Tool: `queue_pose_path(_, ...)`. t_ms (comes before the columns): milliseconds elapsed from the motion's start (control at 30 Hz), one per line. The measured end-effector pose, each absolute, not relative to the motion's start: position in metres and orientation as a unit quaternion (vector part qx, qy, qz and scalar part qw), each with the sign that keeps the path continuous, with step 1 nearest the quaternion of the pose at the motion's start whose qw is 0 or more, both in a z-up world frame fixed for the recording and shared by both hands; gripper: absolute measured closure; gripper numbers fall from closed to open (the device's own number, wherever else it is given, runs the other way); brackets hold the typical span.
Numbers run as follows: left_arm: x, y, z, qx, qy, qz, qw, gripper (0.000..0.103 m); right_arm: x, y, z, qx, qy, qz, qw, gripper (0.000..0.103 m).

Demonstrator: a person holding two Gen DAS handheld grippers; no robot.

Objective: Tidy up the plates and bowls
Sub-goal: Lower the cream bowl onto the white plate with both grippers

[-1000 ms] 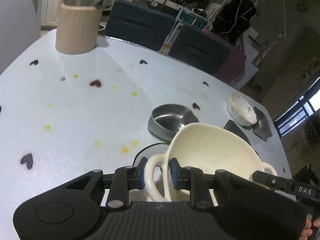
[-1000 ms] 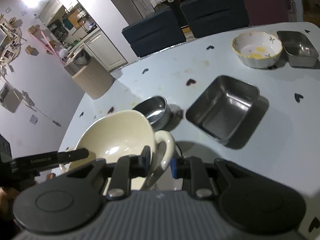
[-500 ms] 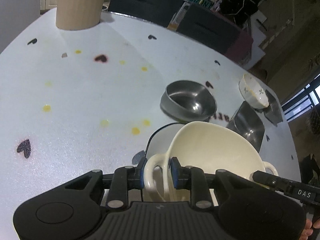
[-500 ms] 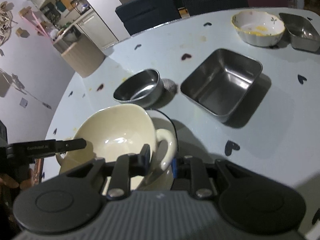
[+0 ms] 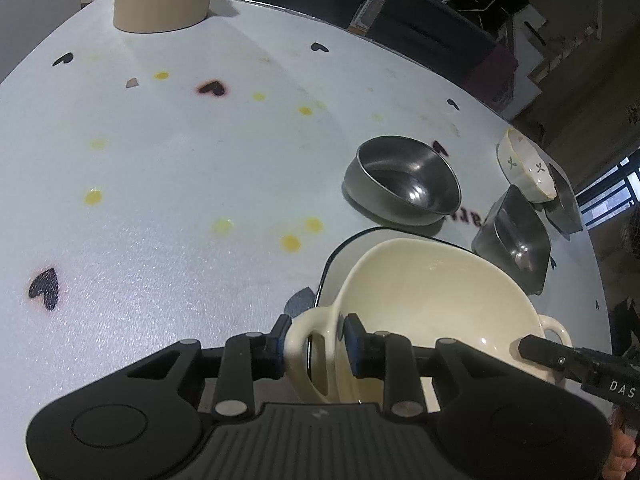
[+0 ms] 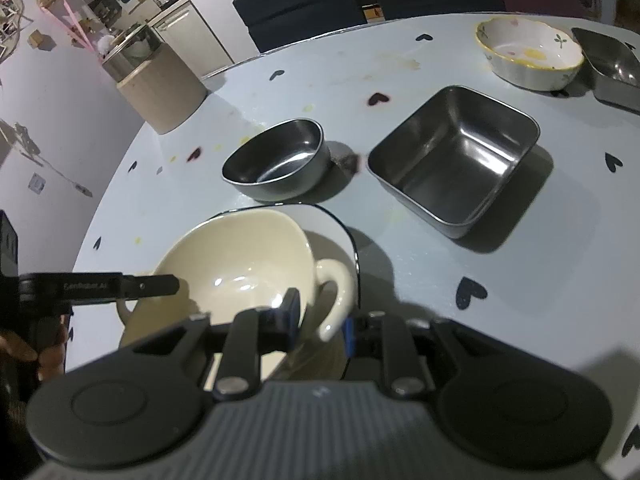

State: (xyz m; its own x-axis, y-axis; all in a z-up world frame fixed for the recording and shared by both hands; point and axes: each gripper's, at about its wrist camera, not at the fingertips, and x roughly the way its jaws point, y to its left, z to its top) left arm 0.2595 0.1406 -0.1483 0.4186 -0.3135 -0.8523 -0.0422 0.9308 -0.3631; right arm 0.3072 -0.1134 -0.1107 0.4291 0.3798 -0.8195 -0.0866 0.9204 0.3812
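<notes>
A cream two-handled bowl (image 5: 432, 300) (image 6: 240, 256) is low over a white plate with a dark rim (image 5: 336, 264) (image 6: 340, 240); whether it rests on it I cannot tell. My left gripper (image 5: 314, 340) has one handle between its pads; its jaws are opening, though the pads still lie against the handle. On the opposite handle my right gripper (image 6: 320, 320) is shut, one pad inside the bowl wall. Both point steeply down.
Behind the plate stand a round steel bowl (image 5: 404, 184) (image 6: 280, 160) and a square steel dish (image 5: 516, 236) (image 6: 456, 160). Farther right are a flowered ceramic bowl (image 6: 528, 56) and a small steel tray (image 6: 612, 68). A beige canister (image 6: 160, 84) stands at the far left.
Both grippers have sunk and tipped downward with the bowl, bringing it down onto or just above the dark-rimmed plate. The other dishes have not moved.
</notes>
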Motion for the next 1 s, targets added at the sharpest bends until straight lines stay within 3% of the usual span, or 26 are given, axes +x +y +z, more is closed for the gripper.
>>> queue_pose_path(433, 0.265, 0.13, -0.152, -0.126, 0.528, -0.084, 0.836, 0.068, 0.31, -0.106, -0.107, 0.104, 0.504, 0.143, 0.845, 0.077)
queue_pose_path(1000, 0.263, 0.128, -0.149, -0.104, 0.518, -0.102, 0.843, 0.071, 0.313, -0.112, -0.12, 0.133, 0.539, 0.128, 0.822, 0.077)
